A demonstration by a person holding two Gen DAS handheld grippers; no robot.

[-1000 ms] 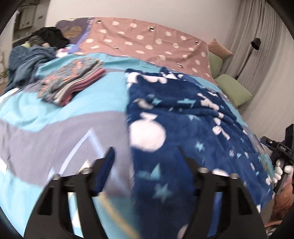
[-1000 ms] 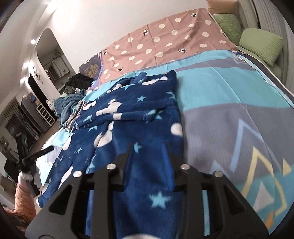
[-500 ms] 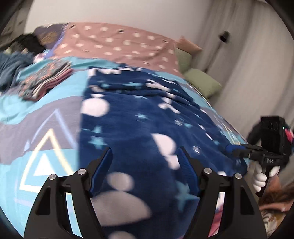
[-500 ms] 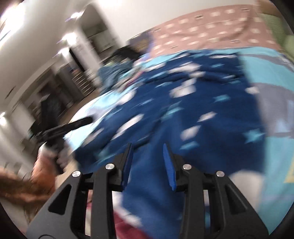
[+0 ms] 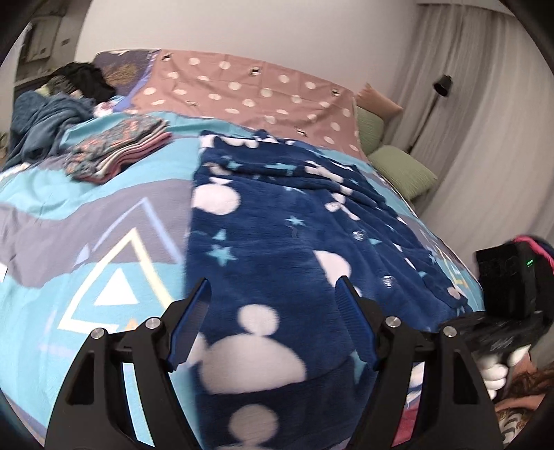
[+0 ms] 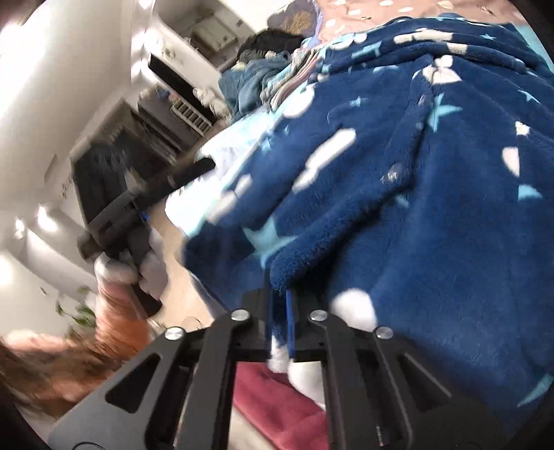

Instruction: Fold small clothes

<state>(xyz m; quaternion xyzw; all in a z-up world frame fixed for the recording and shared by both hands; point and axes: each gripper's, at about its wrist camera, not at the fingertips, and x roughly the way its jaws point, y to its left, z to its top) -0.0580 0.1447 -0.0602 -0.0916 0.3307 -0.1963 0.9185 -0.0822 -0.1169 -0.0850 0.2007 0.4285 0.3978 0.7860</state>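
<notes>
Your right gripper, half open a second ago, has now clenched on the near hem of the blue fleece garment at the bed's near edge; your left gripper hovers released above it, so folding can begin.

I am at a bed covered by a light blue and grey quilt with triangle outlines. A dusty pink sheet with white dots lies across its far end, below a plain white wall. Two green cushions sit at the far right corner, beside pale floor-length curtains and a thin black lamp. In my right-hand view, dark shelving stands against bright white walls, blurred.
</notes>
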